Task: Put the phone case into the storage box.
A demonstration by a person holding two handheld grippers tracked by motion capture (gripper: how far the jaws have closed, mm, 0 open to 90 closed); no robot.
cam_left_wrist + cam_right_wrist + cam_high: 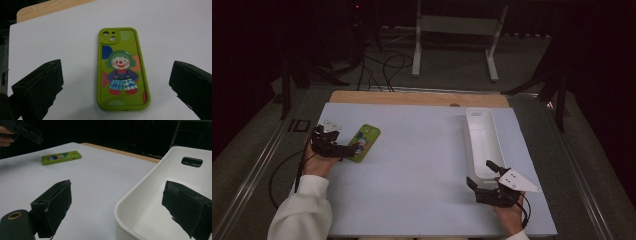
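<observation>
A green phone case (122, 70) with a clown picture lies flat, back up, on the white table top (412, 165) at the left. My left gripper (117, 77) is open, its two black jaws standing wide on either side of the case's lower half without touching it. In the high view this left gripper (343, 142) sits just left of the case (364, 142). My right gripper (120, 205) is open at the near end of a long white bin (160, 182). One jaw is over the bin's inside and the other is outside over the table.
The white bin (482, 142) runs front to back along the table's right side and looks empty. A bare wooden strip (412, 97) edges the far side of the table. Beyond it are cables and a white stand (452, 30) on the dark floor.
</observation>
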